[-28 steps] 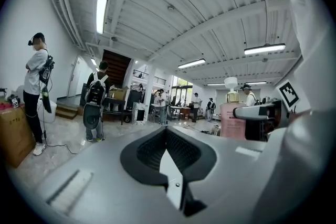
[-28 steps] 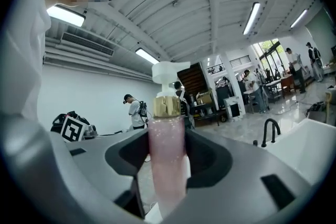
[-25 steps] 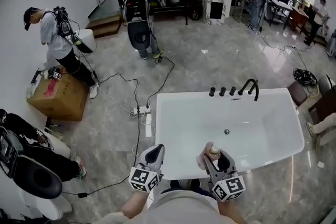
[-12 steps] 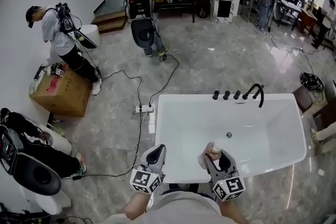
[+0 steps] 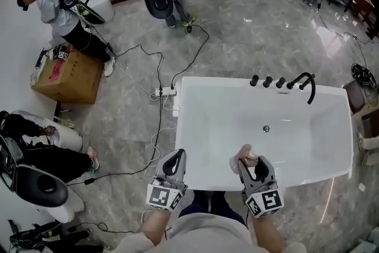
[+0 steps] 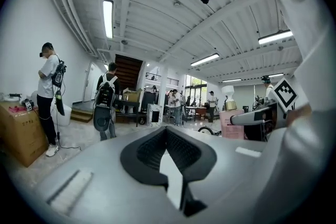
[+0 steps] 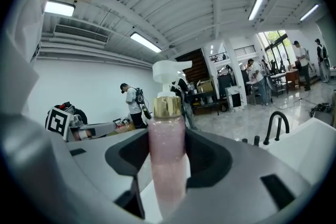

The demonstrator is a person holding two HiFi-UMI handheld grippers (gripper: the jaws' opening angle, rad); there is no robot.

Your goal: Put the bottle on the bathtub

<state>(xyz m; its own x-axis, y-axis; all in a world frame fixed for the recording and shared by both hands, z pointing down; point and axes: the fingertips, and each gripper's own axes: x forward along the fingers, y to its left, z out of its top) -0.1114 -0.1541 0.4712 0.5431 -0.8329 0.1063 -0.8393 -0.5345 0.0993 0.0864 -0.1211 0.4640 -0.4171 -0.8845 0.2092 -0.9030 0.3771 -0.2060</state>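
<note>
A pink bottle (image 5: 245,156) with a gold collar and white pump top stands upright between the jaws of my right gripper (image 5: 251,164), which is shut on it. The bottle (image 7: 167,157) fills the middle of the right gripper view, held at its body by the right gripper (image 7: 168,138). It hangs over the near rim of the white bathtub (image 5: 198,182). My left gripper (image 5: 172,164) sits by the tub's near left corner, shut and empty. In its own view the left gripper (image 6: 167,131) holds nothing.
Black faucet (image 5: 306,84) and knobs line the tub's far rim. A power strip with cables (image 5: 165,92) lies on the marble floor left of the tub. A cardboard box (image 5: 68,77), a person bent beside it (image 5: 59,9) and a toilet (image 5: 37,188) are further left.
The head view has tipped down and closer, so the tub sits higher and larger in the picture. Both grippers hold their places at the near rim, the bottle still gripped.
</note>
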